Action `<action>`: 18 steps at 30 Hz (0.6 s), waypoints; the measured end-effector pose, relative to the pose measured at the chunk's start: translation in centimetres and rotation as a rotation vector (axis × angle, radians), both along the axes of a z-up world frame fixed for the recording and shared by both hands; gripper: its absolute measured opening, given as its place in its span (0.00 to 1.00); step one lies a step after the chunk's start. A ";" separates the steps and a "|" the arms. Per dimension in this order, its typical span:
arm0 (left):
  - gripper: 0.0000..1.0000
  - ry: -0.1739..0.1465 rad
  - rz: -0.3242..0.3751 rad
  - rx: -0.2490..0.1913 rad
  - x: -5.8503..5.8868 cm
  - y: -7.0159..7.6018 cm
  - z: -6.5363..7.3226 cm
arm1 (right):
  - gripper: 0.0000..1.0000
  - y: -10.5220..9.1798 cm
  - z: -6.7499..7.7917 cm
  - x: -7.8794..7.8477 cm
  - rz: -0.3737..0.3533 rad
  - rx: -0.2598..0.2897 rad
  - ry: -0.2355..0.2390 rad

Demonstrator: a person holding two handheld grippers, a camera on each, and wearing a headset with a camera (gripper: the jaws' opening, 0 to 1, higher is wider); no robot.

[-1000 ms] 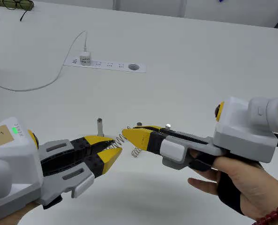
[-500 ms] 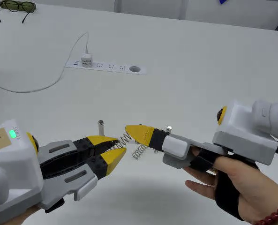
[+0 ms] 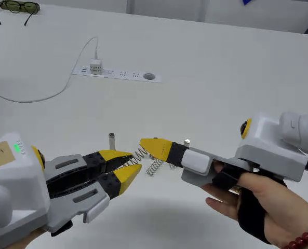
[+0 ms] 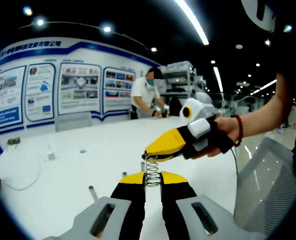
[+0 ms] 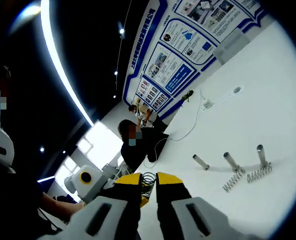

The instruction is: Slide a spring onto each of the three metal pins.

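Spring held clear of the table, spanning the gap between both grippers. My left gripper pinches one end in its nearly closed yellow tips. My right gripper is clamped on the other end. Three metal pins stand in a row on the table, all bare. Two loose springs lie just beside the pins. A power strip lies farther back.
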State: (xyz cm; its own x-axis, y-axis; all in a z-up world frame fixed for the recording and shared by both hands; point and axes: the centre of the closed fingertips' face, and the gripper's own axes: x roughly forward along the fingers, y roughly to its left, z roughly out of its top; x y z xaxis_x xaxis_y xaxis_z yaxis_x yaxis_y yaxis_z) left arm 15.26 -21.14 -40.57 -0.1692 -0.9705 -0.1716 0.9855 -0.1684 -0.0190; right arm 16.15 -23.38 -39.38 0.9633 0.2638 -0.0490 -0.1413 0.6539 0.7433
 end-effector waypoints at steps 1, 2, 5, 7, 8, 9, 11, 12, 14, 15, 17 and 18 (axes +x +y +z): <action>0.11 -0.002 0.001 0.003 0.0 0.0 0.0 | 0.12 0.1 0.0 0.0 0.001 -0.008 -0.003; 0.11 0.000 0.003 0.006 0.0 0.0 -0.1 | 0.11 0.1 0.1 0.0 0.002 -0.014 -0.005; 0.11 -0.009 0.007 0.019 0.0 0.0 -0.2 | 0.11 0.3 0.1 0.0 0.004 -0.038 -0.010; 0.11 -0.005 0.010 0.033 0.1 0.0 -0.4 | 0.11 0.3 0.0 0.1 0.004 -0.058 -0.007; 0.11 -0.001 0.015 0.046 0.1 0.0 -0.6 | 0.11 0.4 -0.1 0.1 0.003 -0.083 -0.003; 0.11 0.001 0.015 0.055 0.2 0.0 -0.7 | 0.11 0.4 -0.1 0.1 0.002 -0.101 -0.001; 0.11 -0.015 0.020 0.073 0.4 0.0 -1.2 | 0.11 0.4 -0.4 0.2 0.003 -0.148 0.021; 0.12 -0.019 0.020 0.081 0.4 0.0 -1.4 | 0.11 0.4 -0.4 0.2 0.002 -0.164 0.019; 0.13 -0.018 0.026 0.101 0.6 0.2 -2.0 | 0.11 0.2 -0.3 0.3 -0.005 -0.174 0.020; 0.13 -0.020 0.027 0.108 0.6 0.2 -2.2 | 0.11 0.1 -0.3 0.3 -0.007 -0.182 0.021; 0.14 -0.003 0.031 0.135 0.8 0.4 -2.8 | 0.11 -0.1 -0.4 0.4 -0.013 -0.203 0.023; 0.15 -0.002 0.034 0.136 0.8 0.5 -3.0 | 0.11 -0.2 -0.4 0.4 -0.016 -0.218 0.027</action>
State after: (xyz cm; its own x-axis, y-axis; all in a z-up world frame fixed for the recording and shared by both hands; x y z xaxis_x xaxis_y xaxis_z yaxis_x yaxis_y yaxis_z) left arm 16.09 -20.61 -43.55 -0.1361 -0.9434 -0.3024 0.9907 -0.1310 -0.0373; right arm 16.56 -23.59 -39.82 0.9647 0.2292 -0.1296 -0.1117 0.8018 0.5871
